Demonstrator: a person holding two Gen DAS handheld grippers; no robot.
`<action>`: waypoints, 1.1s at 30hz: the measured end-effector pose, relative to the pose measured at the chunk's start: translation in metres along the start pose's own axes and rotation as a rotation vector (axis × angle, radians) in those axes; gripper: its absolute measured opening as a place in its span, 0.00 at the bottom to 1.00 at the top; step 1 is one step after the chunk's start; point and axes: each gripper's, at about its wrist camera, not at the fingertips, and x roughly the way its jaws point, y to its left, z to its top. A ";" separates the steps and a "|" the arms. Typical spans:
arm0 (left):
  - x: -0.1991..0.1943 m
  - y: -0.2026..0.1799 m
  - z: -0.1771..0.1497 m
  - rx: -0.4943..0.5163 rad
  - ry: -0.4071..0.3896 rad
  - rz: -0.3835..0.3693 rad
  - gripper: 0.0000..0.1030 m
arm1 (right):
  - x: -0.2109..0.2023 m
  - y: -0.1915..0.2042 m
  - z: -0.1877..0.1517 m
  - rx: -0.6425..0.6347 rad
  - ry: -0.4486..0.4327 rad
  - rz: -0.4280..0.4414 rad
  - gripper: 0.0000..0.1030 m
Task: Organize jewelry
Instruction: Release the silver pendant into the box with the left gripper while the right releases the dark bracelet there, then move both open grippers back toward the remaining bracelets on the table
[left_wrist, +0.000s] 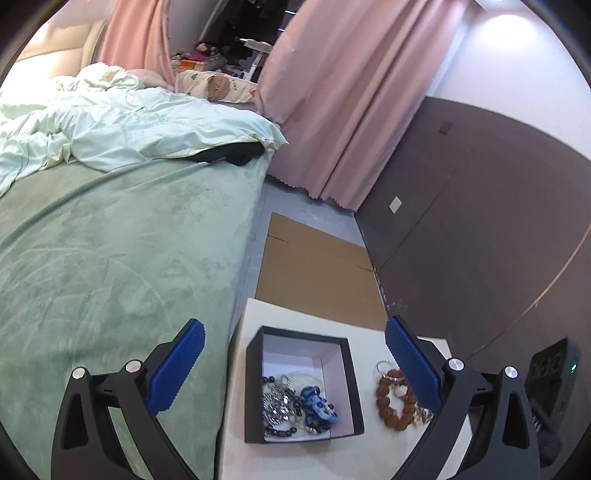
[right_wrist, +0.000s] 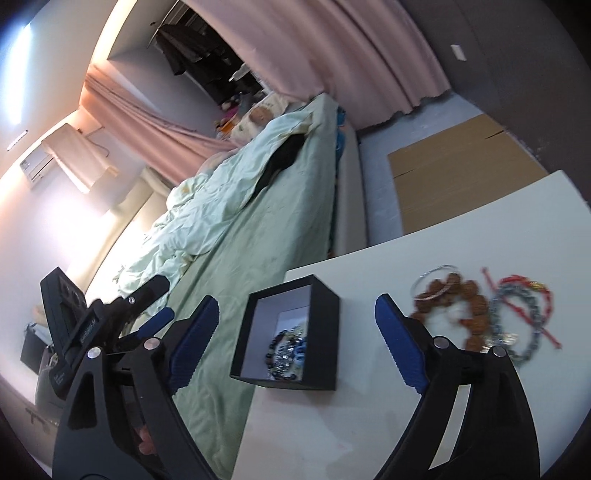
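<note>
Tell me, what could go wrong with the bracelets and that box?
1. The square black jewelry box sits near the white table's edge beside the green-covered bed; a bump could push it off.
2. The brown chunky-bead bracelet, thin silver bangle and red-and-blue corded bracelets overlap, so grabbing one may drag another.
3. Both the open right gripper and open left gripper hover close to the box and could collide.

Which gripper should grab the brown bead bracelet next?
Right, probably. The right gripper is open, with the brown bead bracelet just beyond its right finger. The left gripper frames the black box.
</note>
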 end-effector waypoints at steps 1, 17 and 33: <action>0.000 -0.005 -0.003 0.018 0.002 -0.002 0.92 | -0.006 -0.001 -0.001 -0.003 -0.012 -0.016 0.84; 0.008 -0.067 -0.040 0.191 0.029 -0.017 0.92 | -0.065 -0.038 0.002 0.071 -0.067 -0.197 0.96; 0.042 -0.103 -0.068 0.244 0.145 -0.096 0.92 | -0.115 -0.092 0.007 0.143 -0.133 -0.326 0.96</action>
